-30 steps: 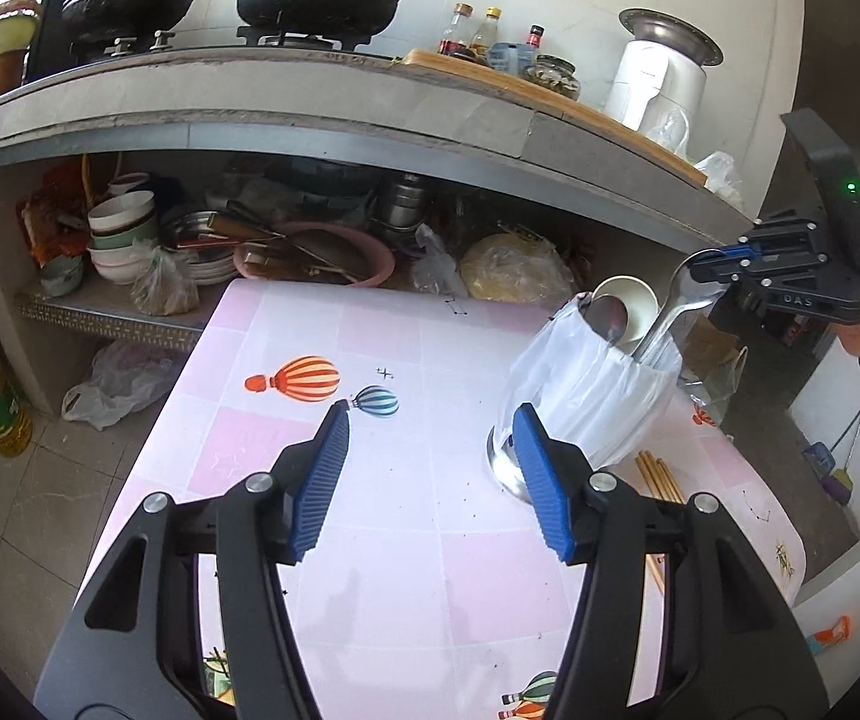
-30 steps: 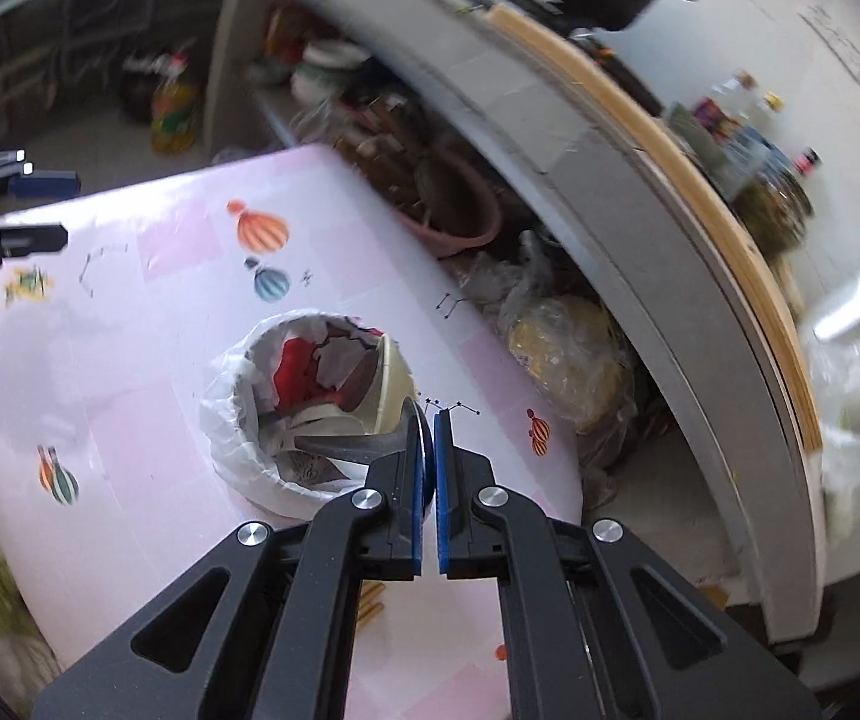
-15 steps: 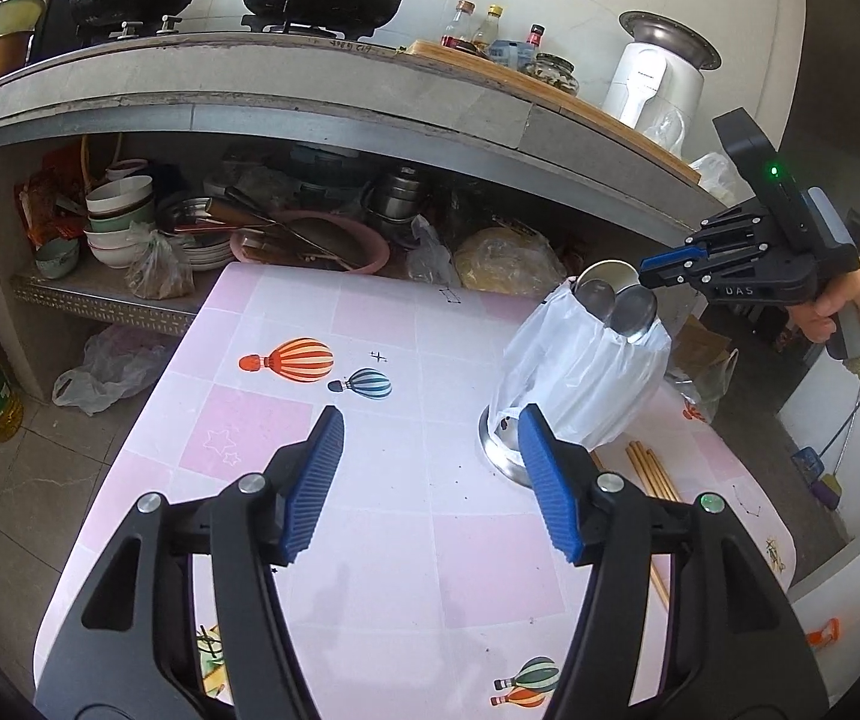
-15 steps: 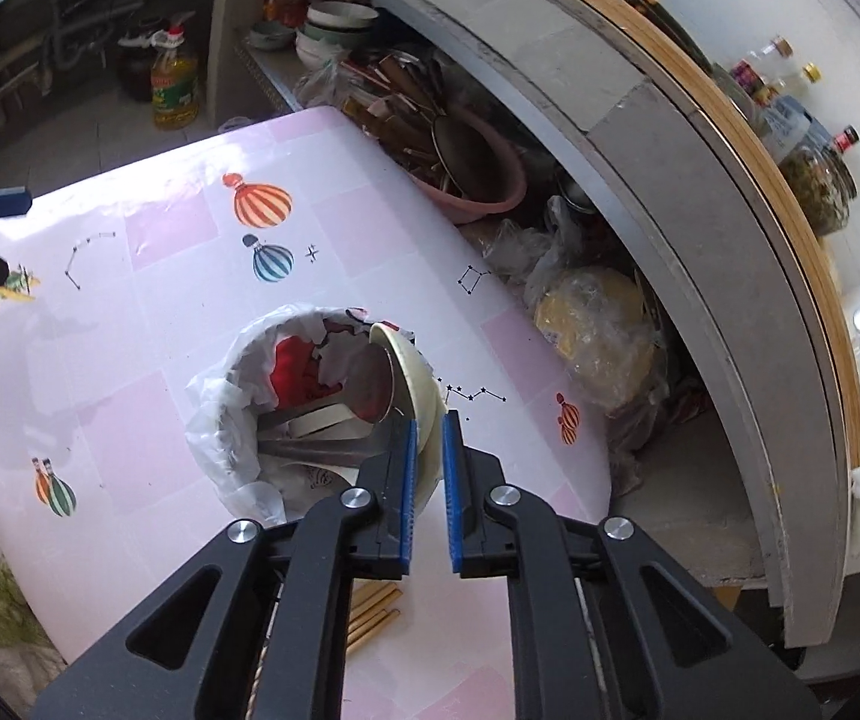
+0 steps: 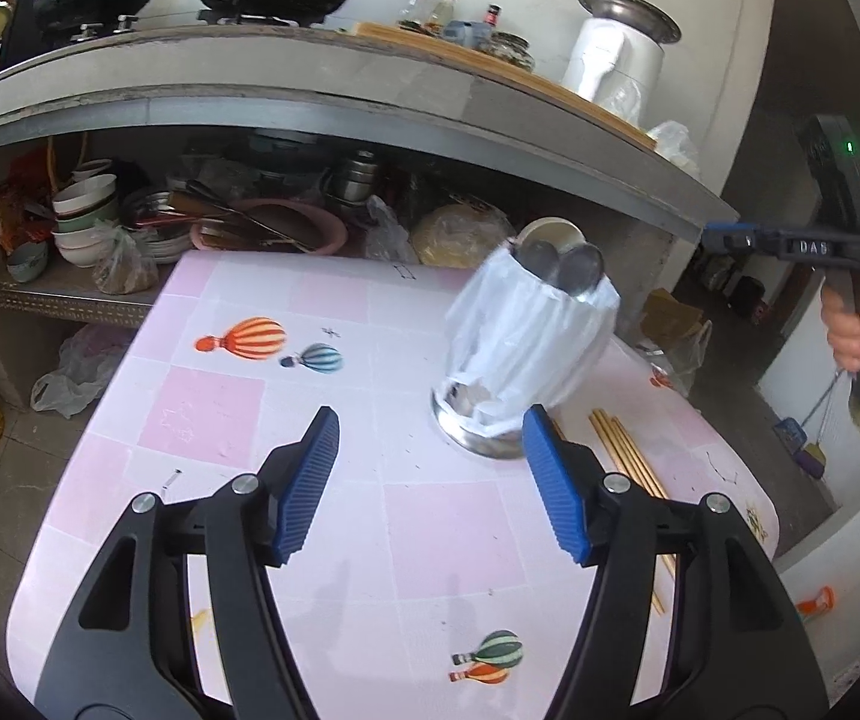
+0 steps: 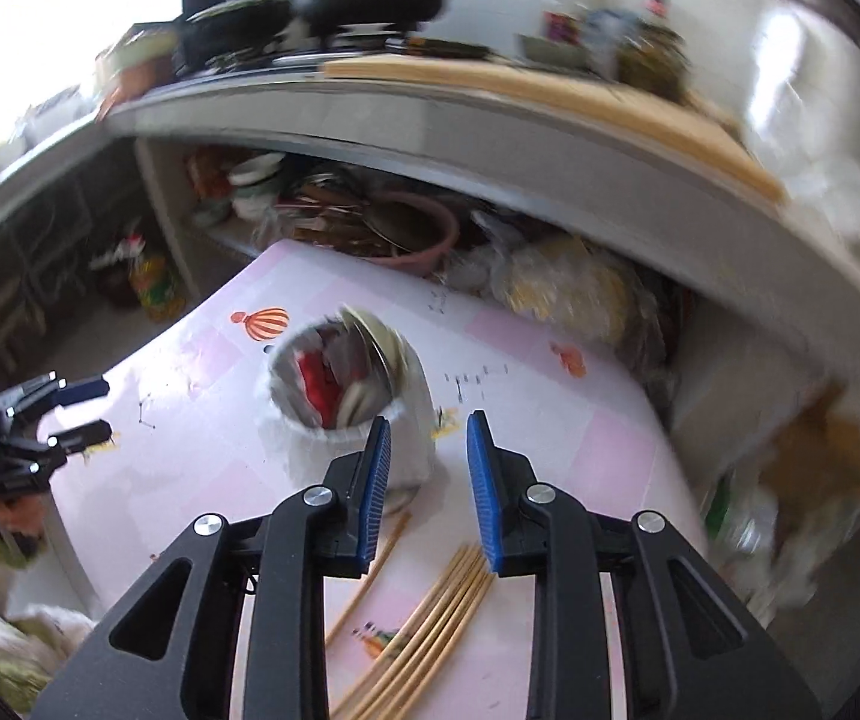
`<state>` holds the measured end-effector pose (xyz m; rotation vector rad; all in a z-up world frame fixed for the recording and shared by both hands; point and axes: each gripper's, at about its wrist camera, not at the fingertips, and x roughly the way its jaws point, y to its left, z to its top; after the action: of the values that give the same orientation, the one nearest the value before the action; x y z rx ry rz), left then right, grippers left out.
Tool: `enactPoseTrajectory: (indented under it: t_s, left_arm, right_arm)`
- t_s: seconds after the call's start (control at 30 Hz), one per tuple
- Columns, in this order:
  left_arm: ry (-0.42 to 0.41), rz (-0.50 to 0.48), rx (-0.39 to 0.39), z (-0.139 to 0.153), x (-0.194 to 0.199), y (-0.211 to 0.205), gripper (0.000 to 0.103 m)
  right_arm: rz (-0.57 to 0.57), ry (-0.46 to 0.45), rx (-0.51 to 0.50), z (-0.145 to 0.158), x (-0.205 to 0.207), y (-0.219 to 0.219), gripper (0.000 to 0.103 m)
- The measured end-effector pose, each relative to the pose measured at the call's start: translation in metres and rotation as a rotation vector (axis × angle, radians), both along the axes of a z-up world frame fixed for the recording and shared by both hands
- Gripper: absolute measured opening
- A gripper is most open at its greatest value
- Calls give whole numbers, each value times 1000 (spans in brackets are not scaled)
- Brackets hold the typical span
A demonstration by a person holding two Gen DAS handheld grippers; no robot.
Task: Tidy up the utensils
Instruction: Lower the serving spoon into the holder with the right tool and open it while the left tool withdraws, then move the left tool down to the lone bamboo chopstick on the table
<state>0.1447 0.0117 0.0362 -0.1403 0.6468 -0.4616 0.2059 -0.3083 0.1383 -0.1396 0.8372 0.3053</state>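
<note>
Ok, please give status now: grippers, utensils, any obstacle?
Both grippers, left and right, open, empty. Spoons in holder; chopsticks on table. No obstacle.

Shiny metal utensil holder, centre frame, wrapped in thin white plastic bag, holding polished metal spoons. Pale wooden chopsticks lie lower centre on the smooth, glossy printed tablecloth.
</note>
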Motion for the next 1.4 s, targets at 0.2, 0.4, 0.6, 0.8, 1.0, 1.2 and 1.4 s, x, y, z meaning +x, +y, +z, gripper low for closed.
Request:
enactPoseTrajectory:
  t_s: [0.2,0.4,0.6,0.8,1.0,1.2,1.4]
  left_arm:
    - [42,-122,22,-20,-6,-44,60]
    - [106,-276,57,-55,-3,-113,60]
    - [185,-353,97,-82,14,-177,54]
    - [272,-351,178,-105,29,-216,51]
    - [274,-347,290,-118,24,-242,51]
    - [254,-304,422,-129,17,-256,38]
    - [255,-270,449,-127,14,-252,13]
  right_arm:
    - [-251,132,142,-93,-56,-50,26]
    - [-437,178,280,-162,-107,-73,26]
    - [-497,207,327,-189,-115,-79,26]
    - [-495,199,354,-196,-121,-81,26]
    - [-479,214,399,-204,-124,-86,26]
    - [-468,199,419,-203,-131,-91,26]
    - [-469,193,431,-202,-138,-93,26]
